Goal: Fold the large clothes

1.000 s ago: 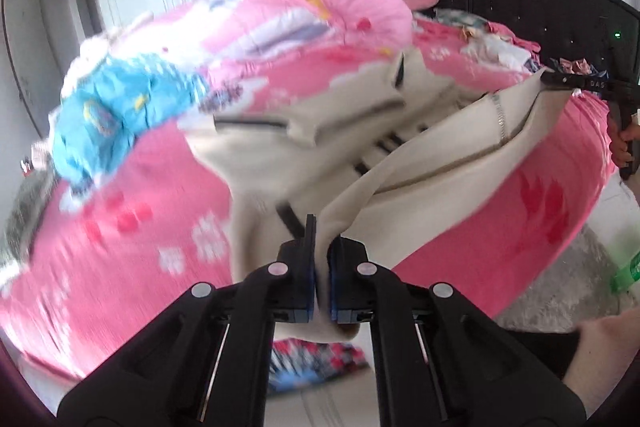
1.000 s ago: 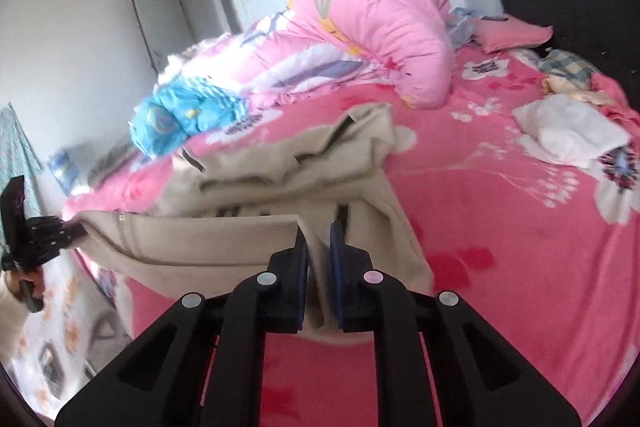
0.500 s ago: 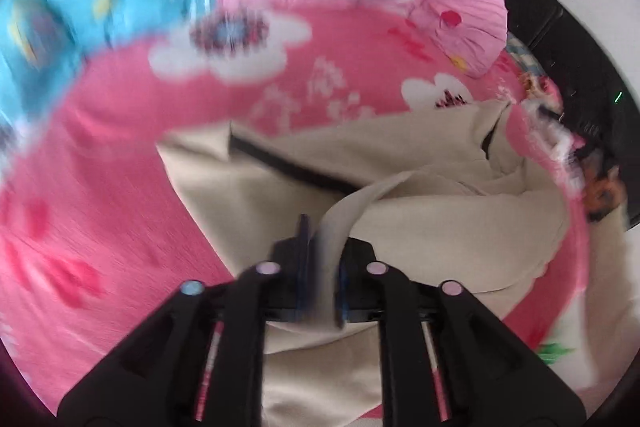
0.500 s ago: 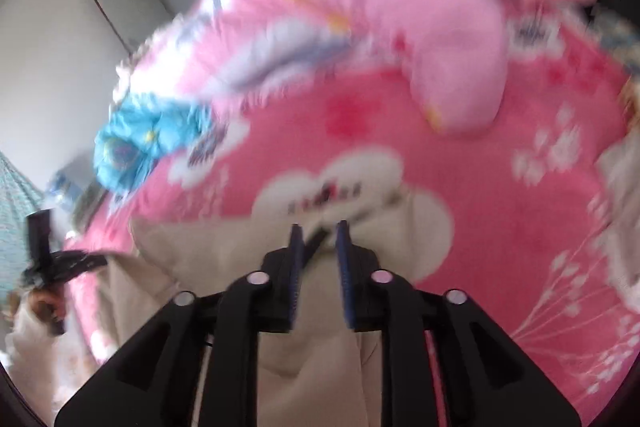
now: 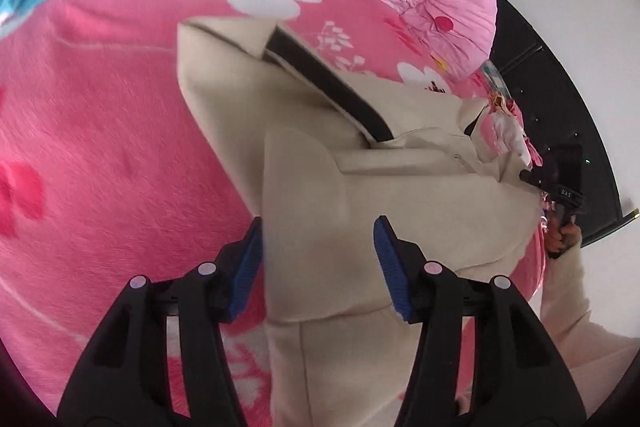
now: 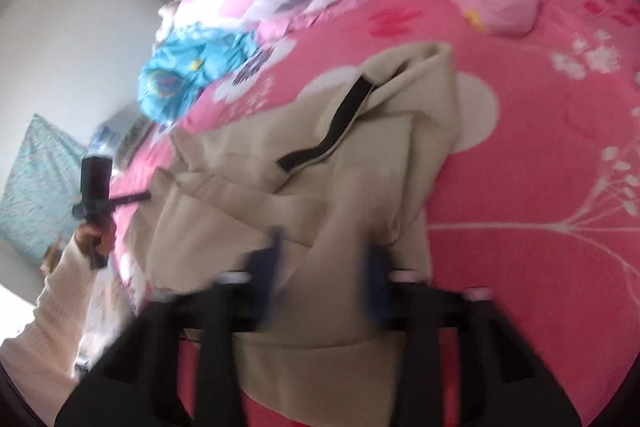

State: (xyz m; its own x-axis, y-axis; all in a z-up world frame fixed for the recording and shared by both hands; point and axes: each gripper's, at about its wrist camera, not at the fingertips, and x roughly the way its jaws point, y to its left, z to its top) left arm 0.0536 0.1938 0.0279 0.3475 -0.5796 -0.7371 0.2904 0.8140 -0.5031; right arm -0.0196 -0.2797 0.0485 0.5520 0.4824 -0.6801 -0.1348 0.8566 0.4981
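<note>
Left tongs (image 5: 318, 263) wide | right tongs (image 6: 324, 275) wide | beige garment (image 5: 360, 195) folded, black-trimmed

"DAS" in small white letters on right tongs (image 5: 568, 193); nothing else legible.

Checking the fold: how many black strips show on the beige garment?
1: a black strip runs diagonally across the beige garment on the pink bedspread. Others may be hidden in folds.
</note>
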